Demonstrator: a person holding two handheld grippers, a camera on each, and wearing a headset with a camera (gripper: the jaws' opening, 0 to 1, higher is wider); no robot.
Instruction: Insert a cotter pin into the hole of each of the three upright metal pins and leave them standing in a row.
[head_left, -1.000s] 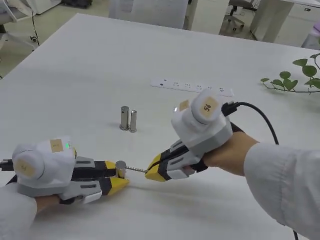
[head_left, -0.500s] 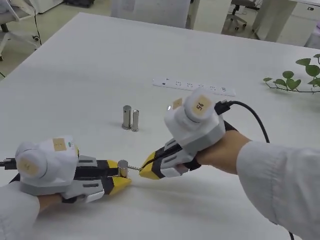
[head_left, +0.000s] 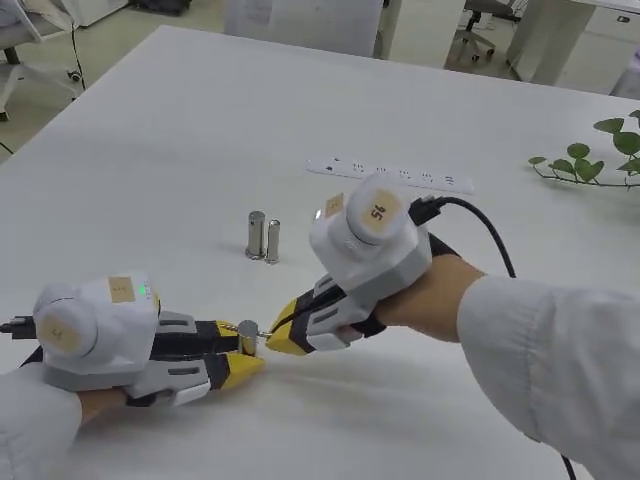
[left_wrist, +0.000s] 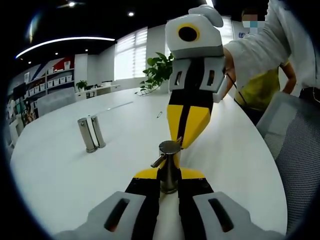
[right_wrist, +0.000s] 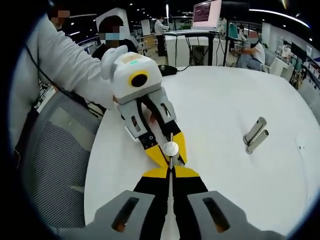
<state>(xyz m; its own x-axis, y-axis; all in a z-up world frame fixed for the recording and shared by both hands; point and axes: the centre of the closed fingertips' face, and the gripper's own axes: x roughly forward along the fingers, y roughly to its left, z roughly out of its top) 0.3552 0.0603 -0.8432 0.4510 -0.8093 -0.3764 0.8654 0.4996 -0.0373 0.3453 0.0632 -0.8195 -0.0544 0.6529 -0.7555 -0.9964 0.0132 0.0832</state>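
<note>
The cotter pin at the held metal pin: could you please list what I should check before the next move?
1. Hold of the left gripper on the metal pin, pin upright: ok.
2. Hold of the right gripper on the cotter pin: ok.
3. Cotter pin through the hole, tip out the far side: ok.
4. Cotter pin fully seated: cannot tell.
5. The other two metal pins upright, side by side: ok.
6. Cotter pins in those two: not ok, none seen.
</note>
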